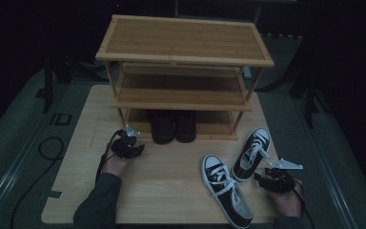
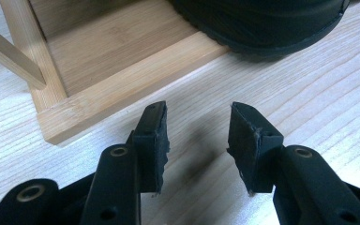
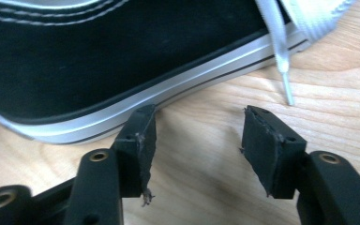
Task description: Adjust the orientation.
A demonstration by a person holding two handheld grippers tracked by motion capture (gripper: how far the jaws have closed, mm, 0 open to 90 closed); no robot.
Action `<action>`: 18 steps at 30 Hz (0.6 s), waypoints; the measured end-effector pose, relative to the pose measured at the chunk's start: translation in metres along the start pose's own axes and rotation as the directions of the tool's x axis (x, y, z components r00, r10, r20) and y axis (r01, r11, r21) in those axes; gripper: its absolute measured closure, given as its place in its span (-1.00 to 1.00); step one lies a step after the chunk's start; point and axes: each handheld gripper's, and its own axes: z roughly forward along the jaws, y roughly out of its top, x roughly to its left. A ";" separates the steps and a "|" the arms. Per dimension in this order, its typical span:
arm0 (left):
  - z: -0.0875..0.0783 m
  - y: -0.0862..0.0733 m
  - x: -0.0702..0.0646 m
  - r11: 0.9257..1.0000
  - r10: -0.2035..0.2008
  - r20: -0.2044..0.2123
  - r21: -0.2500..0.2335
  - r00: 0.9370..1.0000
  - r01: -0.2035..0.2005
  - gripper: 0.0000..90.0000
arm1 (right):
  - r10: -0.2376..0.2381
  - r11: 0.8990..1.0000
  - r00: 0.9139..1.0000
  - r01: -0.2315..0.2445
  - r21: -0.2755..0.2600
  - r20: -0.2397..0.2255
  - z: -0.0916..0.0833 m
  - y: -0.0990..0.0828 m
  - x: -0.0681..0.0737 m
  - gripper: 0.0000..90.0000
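Observation:
Two black-and-white lace-up sneakers lie on the table at the right, one nearer [image 1: 226,191] and one farther [image 1: 252,151]. My right gripper [image 1: 261,178] sits low just right of them, held by a hand. In the right gripper view the right gripper [image 3: 199,136] is open with bare table between its pads, and its left pad tip is right by a sneaker's white sole [image 3: 122,110]. A white lace tip [image 3: 286,89] hangs beside it. My left gripper [image 1: 137,147] is open near the rack's bottom shelf. Nothing lies between the left gripper's [image 2: 199,136] pads.
A three-tier wooden shoe rack [image 1: 186,59] stands at the back of the table [image 1: 167,186]. A pair of black shoes [image 1: 174,126] rests on its bottom shelf [image 2: 122,75], one toe [image 2: 262,28] jutting over the edge. Cables trail over the dark floor at the left.

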 end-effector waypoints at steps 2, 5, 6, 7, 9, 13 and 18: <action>0.001 -0.002 0.000 1.000 -0.006 0.005 -0.004 1.000 0.006 0.28 | -0.012 1.000 1.000 0.012 0.004 -0.014 -0.002 0.000 0.001 0.02; 0.001 -0.004 -0.001 1.000 -0.013 0.012 -0.013 1.000 0.014 0.28 | -0.026 1.000 0.999 0.026 0.011 -0.035 -0.005 0.001 0.002 0.02; 0.002 -0.004 0.000 1.000 -0.007 0.011 -0.005 1.000 0.007 0.28 | -0.033 0.999 0.999 0.034 0.015 -0.042 -0.006 0.002 0.002 0.02; 0.003 -0.004 -0.001 1.000 -0.009 0.008 -0.004 1.000 0.009 0.28 | -0.036 0.999 0.998 0.037 0.019 -0.046 -0.007 0.003 0.003 0.03; 0.004 -0.004 -0.001 1.000 -0.017 0.021 -0.003 1.000 0.017 0.27 | -0.054 0.998 0.997 0.055 0.033 -0.053 -0.009 0.005 0.004 0.05; 0.005 -0.004 -0.003 1.000 -0.013 0.020 -0.004 1.000 0.013 0.24 | -0.062 0.996 0.993 0.068 0.061 -0.096 -0.011 0.010 0.004 0.12; 0.008 -0.007 -0.002 1.000 -0.021 0.019 0.003 1.000 0.021 0.24 | -0.089 0.993 0.987 0.098 0.064 -0.132 -0.016 0.014 0.006 0.13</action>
